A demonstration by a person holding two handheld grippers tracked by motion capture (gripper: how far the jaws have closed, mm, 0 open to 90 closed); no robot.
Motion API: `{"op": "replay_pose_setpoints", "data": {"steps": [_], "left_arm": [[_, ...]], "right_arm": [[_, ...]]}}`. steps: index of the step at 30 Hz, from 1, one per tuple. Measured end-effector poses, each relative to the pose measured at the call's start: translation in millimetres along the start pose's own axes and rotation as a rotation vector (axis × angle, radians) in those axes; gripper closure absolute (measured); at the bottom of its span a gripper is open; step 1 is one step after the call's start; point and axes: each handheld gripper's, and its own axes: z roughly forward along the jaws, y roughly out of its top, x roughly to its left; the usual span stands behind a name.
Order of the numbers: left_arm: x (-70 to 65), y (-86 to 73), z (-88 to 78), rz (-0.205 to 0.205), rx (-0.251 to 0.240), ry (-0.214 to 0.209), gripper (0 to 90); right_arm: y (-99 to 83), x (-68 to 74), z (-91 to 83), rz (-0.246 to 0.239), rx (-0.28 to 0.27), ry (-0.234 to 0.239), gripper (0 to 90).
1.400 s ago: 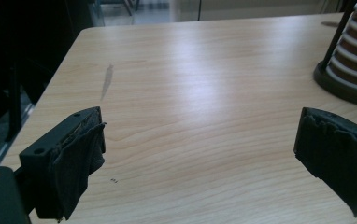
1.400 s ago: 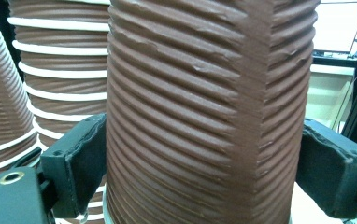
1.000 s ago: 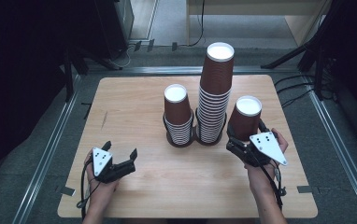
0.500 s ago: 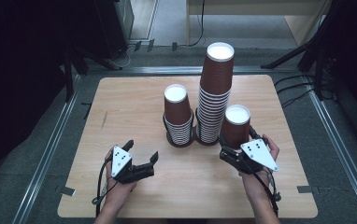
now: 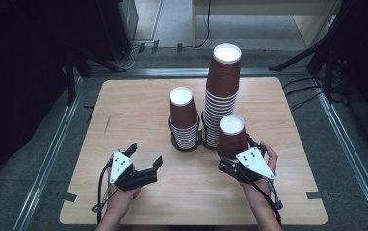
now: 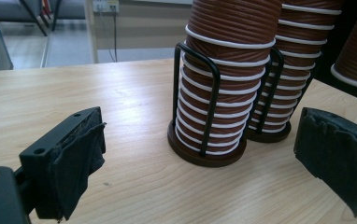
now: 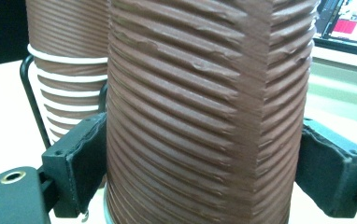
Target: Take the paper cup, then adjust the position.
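Brown ribbed paper cup (image 5: 232,136), clamped upside down in the right gripper (image 5: 231,157), has sunk lower and nearer the person than a second ago, beside the tall stack (image 5: 221,96). The left gripper (image 5: 144,161) has shifted inward, hand low over the worktop (image 5: 288,144), jaws spread. In the left gripper view, empty pads face the short stack (image 6: 218,93). In the right gripper view, both pads press the cup's wall.

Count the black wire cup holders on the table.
2. One holds the short cup stack left of centre; the other holds the tall cup stack beside it. The cup in the right claw may hide more.
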Motion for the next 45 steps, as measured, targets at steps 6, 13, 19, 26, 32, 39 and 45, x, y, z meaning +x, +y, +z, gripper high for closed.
{"op": "replay_pose_setpoints", "data": {"steps": [6, 13, 19, 26, 32, 39, 45], "left_arm": [[-3.2, 4.9, -2.2, 0.000, -0.007, -0.015, 2.4], [-7.5, 10.1, -5.9, -0.006, -0.015, -0.046, 2.4], [-9.8, 12.8, -5.8, -0.014, -0.016, -0.055, 2.4], [-14.7, 14.4, -4.7, -0.010, -0.011, -0.063, 2.5], [-20.5, 17.1, -4.3, -0.007, -0.013, -0.092, 2.4], [-28.4, 17.7, -4.4, 0.002, -0.012, -0.124, 2.4], [-33.7, 16.3, -4.1, 0.013, -0.003, -0.136, 2.4]], "right_arm": [[-3.9, 5.7, 0.8, -0.029, 0.009, 0.026, 12.0], [-8.5, 14.3, 3.1, -0.091, 0.018, 0.049, 11.9], [-9.1, 19.1, 1.0, -0.120, 0.012, 0.071, 11.8], [-11.3, 26.2, 0.7, -0.151, 0.013, 0.109, 11.8], [-11.6, 29.2, -0.1, -0.173, 0.005, 0.120, 11.7], [-14.8, 34.2, -1.2, -0.217, 0.016, 0.134, 11.7], [-13.0, 40.1, -1.1, -0.223, 0.008, 0.166, 11.6]]}}
